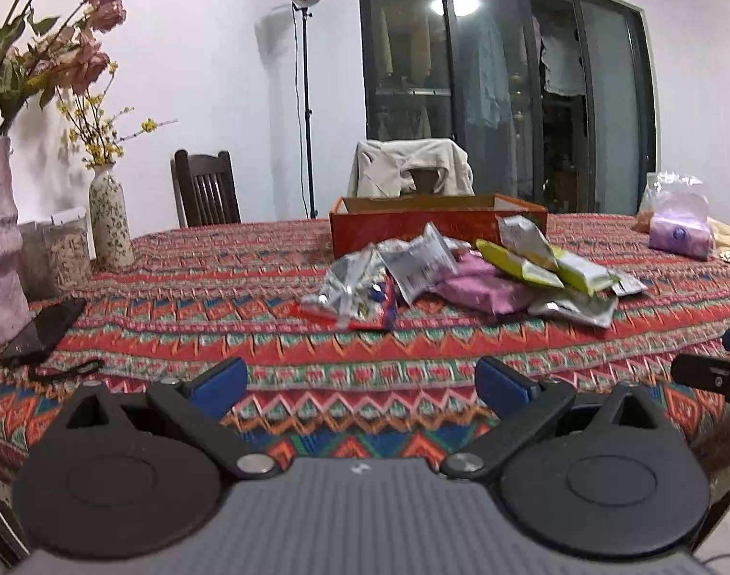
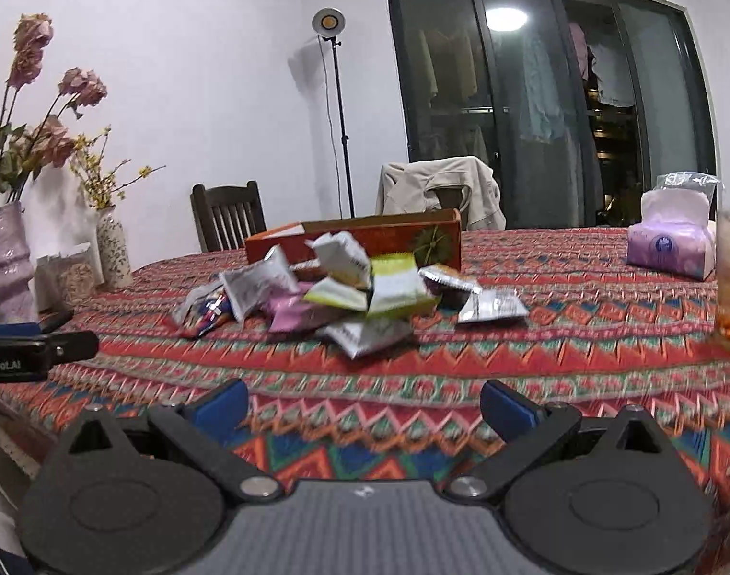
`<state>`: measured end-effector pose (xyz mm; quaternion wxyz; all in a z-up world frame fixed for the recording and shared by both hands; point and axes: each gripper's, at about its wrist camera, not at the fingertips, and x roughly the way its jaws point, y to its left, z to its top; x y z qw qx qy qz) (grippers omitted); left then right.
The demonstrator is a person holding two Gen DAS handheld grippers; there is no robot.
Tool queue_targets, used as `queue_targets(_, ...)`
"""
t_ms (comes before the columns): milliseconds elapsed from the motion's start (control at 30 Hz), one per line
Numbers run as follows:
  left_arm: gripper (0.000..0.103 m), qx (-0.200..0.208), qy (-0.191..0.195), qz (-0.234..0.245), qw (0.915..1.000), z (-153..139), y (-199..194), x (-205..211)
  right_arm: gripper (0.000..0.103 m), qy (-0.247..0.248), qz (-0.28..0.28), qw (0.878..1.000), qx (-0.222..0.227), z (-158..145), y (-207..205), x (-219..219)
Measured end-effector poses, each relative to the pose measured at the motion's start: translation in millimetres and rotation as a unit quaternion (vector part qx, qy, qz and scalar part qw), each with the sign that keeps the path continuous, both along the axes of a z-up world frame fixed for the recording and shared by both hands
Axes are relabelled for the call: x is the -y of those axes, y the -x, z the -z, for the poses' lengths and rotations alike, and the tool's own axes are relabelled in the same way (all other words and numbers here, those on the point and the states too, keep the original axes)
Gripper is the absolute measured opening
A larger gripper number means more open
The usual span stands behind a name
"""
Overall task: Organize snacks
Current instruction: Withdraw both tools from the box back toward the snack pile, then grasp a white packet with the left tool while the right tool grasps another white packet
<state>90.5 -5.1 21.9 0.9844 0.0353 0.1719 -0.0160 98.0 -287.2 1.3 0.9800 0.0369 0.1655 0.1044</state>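
since both the left gripper (image 1: 360, 381) and right gripper (image 2: 363, 405) hang with fingers wide and empty, low in frame, looks like the approach step, next up grabbing a packet off the snack pile (image 2: 345, 292) mid-frame for the orange box (image 2: 365, 239) behind it on the bench (image 2: 580, 335).

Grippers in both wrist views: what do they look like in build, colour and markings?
The left gripper and right gripper match: a grey ribbed body bearing a small white logo, two round black discs, black linkage arms with silver pivot bolts, and blue pads on the jaws. No cables or sleeves show.

both wrist cameras look low across the table (image 1: 221, 287) toward the box (image 1: 436, 225), left one further left; both share the snack pile (image 2: 345, 297).
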Motion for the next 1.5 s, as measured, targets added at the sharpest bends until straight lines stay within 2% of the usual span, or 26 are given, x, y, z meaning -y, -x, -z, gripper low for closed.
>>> queue_targets(200,0.103,-0.019,0.009,0.007,0.9998,7,-1,-2,0.103,0.008,0.014,1.000,0.004,6,12,0)
queue_targets(367,0.103,-0.015,0.005,0.011,0.9998,6,-3,0,0.103,0.008,0.023,1.000,0.008,6,8,2)
queue_targets(567,0.103,-0.027,0.005,0.016,0.9995,4,-18,2,0.103,-0.003,-0.007,1.000,0.005,5,-6,3)
queue_targets(833,0.103,-0.039,0.004,0.039,0.9985,-3,-55,10,0.103,0.017,-0.028,0.999,0.017,-12,-29,-9)
queue_targets(933,0.103,-0.056,0.005,0.045,0.9974,-3,-77,14,0.102,0.027,-0.023,0.999,0.006,-18,-49,-15)
queue_targets(1000,0.099,-0.058,0.007,0.054,0.9969,-5,-90,16,0.097,0.025,-0.025,0.999,0.001,-22,-63,-17)
queue_targets(1233,0.079,-0.061,-0.039,0.060,0.9956,-13,-146,27,0.088,0.042,-0.036,0.998,-0.018,-35,-114,-25)
queue_targets(1367,0.075,-0.077,-0.051,0.066,0.9935,-12,-185,31,0.077,0.046,-0.044,0.997,-0.033,-41,-151,-31)
queue_targets(1500,0.076,-0.076,-0.065,0.089,0.9910,-14,-213,36,0.073,0.054,-0.049,0.997,-0.040,-47,-183,-39)
